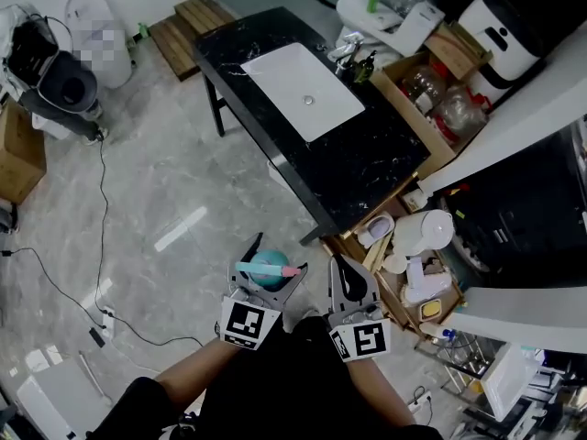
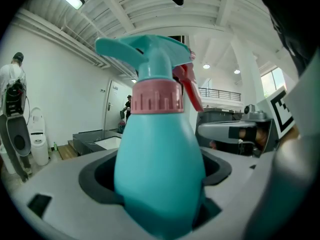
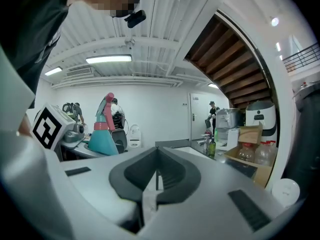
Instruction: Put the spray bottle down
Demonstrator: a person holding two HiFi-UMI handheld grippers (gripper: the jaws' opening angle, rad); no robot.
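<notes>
A teal spray bottle [image 2: 159,159] with a pink collar and red trigger fills the left gripper view, held upright between the jaws. In the head view the spray bottle [image 1: 269,268] sits in my left gripper [image 1: 268,270], low and centre, over the floor. My left gripper is shut on its body. My right gripper [image 1: 348,276] hangs just to its right, jaws closed together with nothing between them. From the right gripper view the spray bottle [image 3: 103,133] shows at the left, beside the left gripper's marker cube [image 3: 48,126].
A black marble counter [image 1: 367,163] with a white inset sink [image 1: 303,90] stands ahead. Cardboard boxes [image 1: 431,99] of bottles and clutter lie to its right. A white kettle [image 1: 424,232] sits near my right gripper. Cables [image 1: 101,200] trail over the grey floor at left.
</notes>
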